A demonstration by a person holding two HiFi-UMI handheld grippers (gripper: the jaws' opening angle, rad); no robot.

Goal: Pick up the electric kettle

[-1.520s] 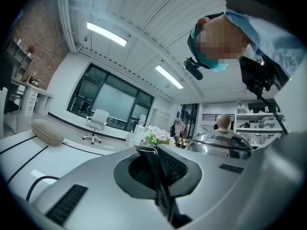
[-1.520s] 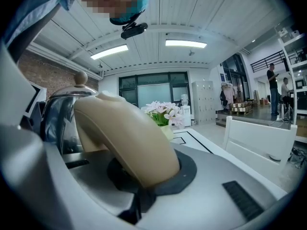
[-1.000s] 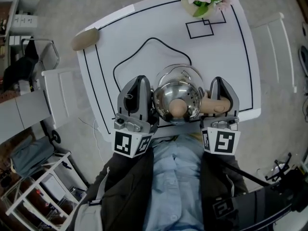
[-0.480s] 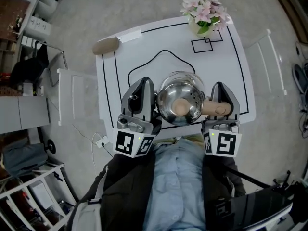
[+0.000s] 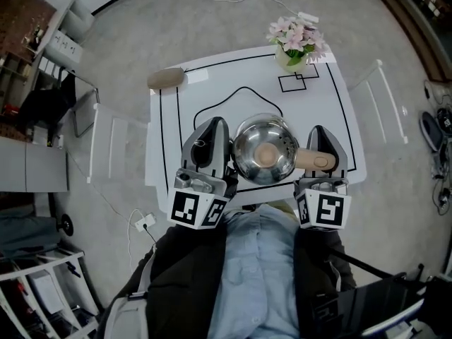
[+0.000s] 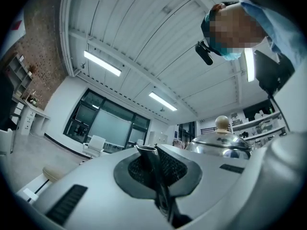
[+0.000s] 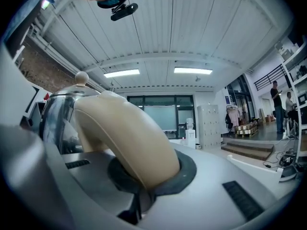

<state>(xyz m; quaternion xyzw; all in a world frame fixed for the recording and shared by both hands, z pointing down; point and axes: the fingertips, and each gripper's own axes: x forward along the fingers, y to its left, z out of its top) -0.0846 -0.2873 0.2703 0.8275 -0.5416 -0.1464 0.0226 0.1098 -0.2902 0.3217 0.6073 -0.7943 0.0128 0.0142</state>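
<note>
A white table (image 5: 321,119) bears a flower vase (image 5: 295,44) and a black cord (image 5: 242,87).

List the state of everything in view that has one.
electric kettle: upright, gripped from both sides
lid: on, closed
left claw: shut on the spout
right claw: shut on the handle
power cord: slack, looped on the table
flower vase: upright, far table corner
</note>
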